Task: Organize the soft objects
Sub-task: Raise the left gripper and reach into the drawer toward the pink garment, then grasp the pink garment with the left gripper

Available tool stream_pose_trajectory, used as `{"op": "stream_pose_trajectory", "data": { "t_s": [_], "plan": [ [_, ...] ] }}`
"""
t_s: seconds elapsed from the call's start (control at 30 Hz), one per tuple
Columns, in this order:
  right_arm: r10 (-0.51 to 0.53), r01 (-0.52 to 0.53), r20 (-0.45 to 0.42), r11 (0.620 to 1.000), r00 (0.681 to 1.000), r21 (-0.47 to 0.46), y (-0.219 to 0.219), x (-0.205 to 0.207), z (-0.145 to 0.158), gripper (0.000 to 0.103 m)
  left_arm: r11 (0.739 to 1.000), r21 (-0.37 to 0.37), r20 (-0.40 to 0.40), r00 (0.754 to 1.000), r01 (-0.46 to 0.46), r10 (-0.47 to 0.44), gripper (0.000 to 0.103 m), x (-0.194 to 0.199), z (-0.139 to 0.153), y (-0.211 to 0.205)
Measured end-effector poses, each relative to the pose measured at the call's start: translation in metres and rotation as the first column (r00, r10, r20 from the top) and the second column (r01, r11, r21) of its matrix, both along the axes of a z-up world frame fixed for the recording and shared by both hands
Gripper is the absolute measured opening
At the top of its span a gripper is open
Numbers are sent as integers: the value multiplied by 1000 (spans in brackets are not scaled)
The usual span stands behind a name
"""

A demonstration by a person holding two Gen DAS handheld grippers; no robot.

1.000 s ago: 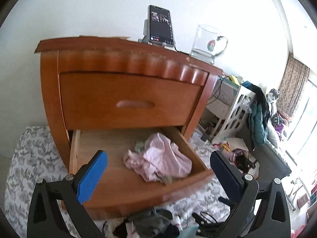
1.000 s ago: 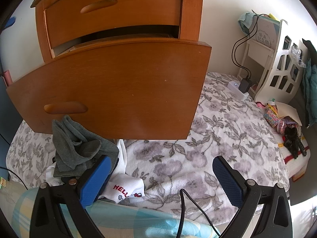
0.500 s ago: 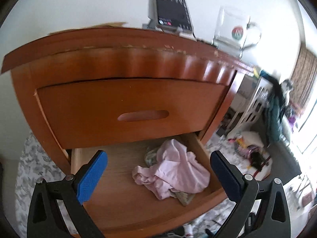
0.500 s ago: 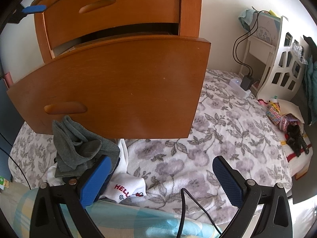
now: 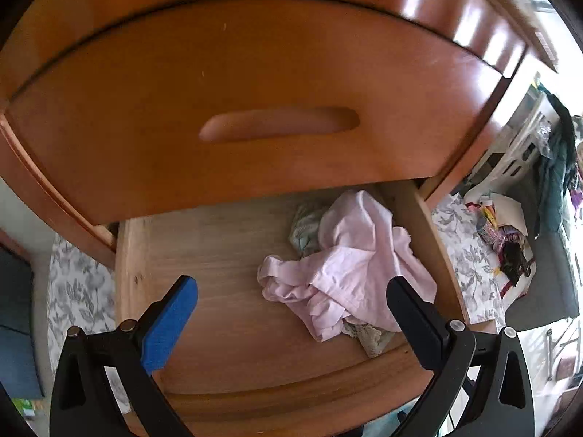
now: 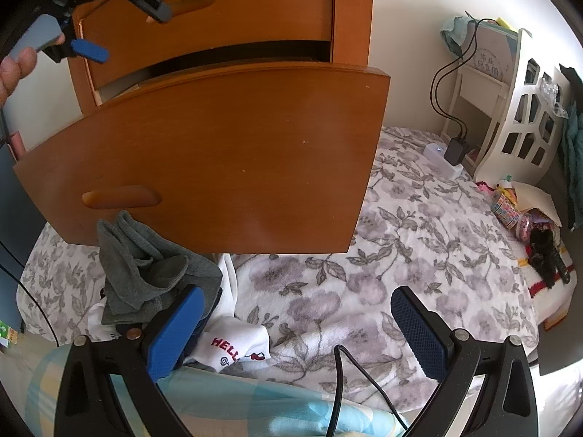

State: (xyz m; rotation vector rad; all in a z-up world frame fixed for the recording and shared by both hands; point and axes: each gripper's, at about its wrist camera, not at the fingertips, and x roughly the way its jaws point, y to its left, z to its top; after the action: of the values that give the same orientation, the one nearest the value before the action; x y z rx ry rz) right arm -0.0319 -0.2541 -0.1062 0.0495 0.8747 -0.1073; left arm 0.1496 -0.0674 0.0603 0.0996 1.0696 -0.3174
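A crumpled pink garment (image 5: 349, 266) lies in the right half of the open lower drawer (image 5: 204, 255), over a greenish cloth (image 5: 306, 225) and a lacy cloth (image 5: 368, 337). My left gripper (image 5: 291, 291) hovers open just above the drawer, with nothing between its fingers. In the right wrist view, the left gripper (image 6: 124, 25) is up beside the top drawer, held by a hand (image 6: 14, 69). A grey garment (image 6: 142, 269) and a white printed garment (image 6: 237, 342) lie piled on the floral blanket (image 6: 400, 255) under the drawer front (image 6: 218, 153). My right gripper (image 6: 297, 296) is open and empty, its left finger next to the pile.
The shut top drawer (image 5: 255, 109) overhangs the back of the open one. A white stand (image 6: 510, 109), a power strip with a charger (image 6: 448, 153) and small clutter (image 6: 528, 218) sit to the right. A black cable (image 6: 342, 382) crosses a light blue cloth (image 6: 218, 400) below my right gripper.
My left gripper has moved in close to the nightstand and now looks down into the open drawer. The right gripper has barely shifted, and the garments lie where they were.
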Motion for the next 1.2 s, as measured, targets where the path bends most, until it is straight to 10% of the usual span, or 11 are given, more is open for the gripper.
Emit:
{"op": "stream_pose_trajectory", "data": {
  "t_s": [0.77, 1.03, 1.2],
  "plan": [
    [6, -6, -25, 1000, 1000, 9, 0, 4, -5, 103, 988, 128, -247, 968, 81, -47, 100, 40, -77, -40],
    [16, -15, -50, 1000, 999, 14, 0, 7, -8, 103, 976, 113, -281, 948, 184, -147, 67, 44, -89, -60],
    [28, -28, -77, 1000, 997, 7, 3, 11, -11, 103, 947, 91, -263, 924, 309, -276, 26, 34, -88, -75]
  ]
}}
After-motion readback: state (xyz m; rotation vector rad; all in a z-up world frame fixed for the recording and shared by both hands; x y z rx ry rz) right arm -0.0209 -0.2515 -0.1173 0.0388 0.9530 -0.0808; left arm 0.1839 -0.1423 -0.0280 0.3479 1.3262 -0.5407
